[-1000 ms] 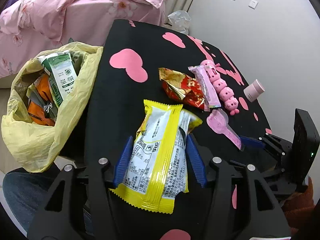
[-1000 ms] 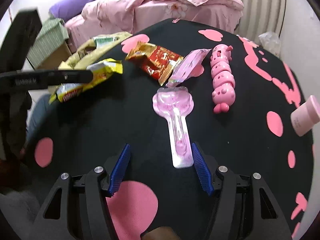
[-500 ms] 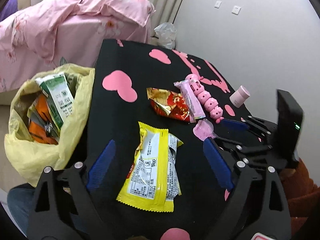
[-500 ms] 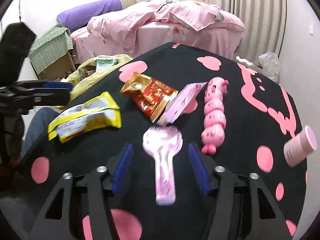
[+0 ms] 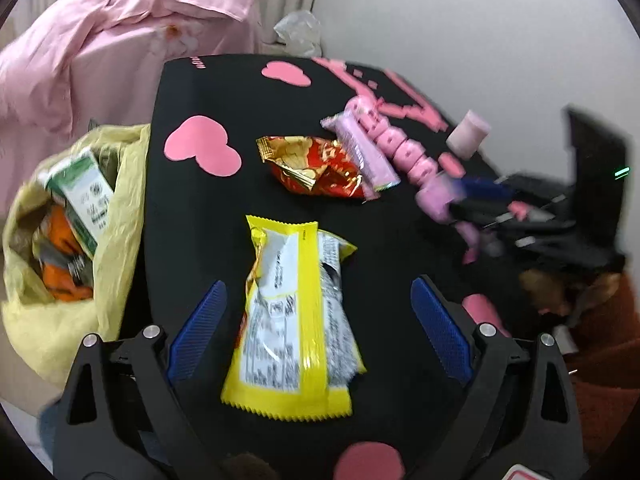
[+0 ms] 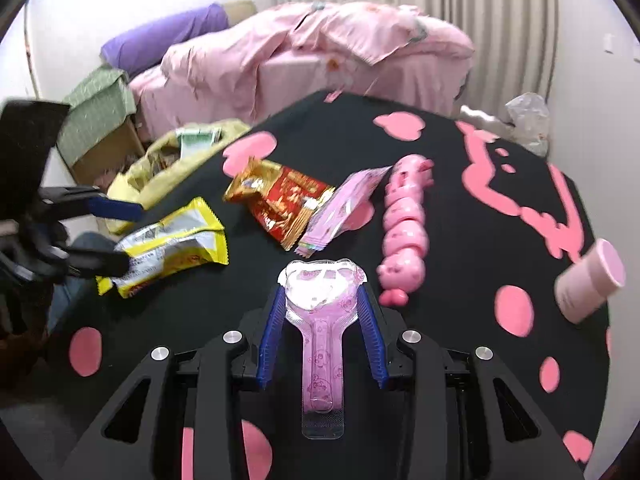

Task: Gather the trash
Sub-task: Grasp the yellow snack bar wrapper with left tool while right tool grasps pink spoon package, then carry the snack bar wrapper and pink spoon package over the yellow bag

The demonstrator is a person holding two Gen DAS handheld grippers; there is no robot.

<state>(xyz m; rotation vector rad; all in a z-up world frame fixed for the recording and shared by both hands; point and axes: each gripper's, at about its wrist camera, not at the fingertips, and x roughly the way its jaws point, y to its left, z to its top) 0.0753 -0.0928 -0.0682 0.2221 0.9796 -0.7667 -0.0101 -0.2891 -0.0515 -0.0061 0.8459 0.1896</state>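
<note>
A black tablecloth (image 6: 452, 216) patterned with pink hearts covers a table beside a bed with pink bedding (image 6: 320, 52). At the table's left edge hangs a yellow plastic trash bag (image 5: 116, 216), already holding a green-and-white carton (image 5: 86, 196) and orange wrappers, so part of the collecting looks done. Several pieces remain on the cloth: a yellow snack wrapper (image 5: 288, 312), a red-and-gold foil wrapper (image 6: 280, 200) and a pale pink wrapper (image 6: 344, 204) overlapping its edge. The left gripper (image 5: 316, 332) hovers with its blue-padded jaws spread wide on either side of the yellow snack wrapper, not touching it. The right gripper (image 6: 322, 320) has its jaws drawn in against the heart-shaped head of a clear pink blister pack (image 6: 322, 320), apparently clamping it. A pink segmented pig toy (image 6: 404, 232) and a small pink jar (image 6: 590, 280) lie nearby; these look like belongings, not trash. By this view, the job seems roughly half finished.
</note>
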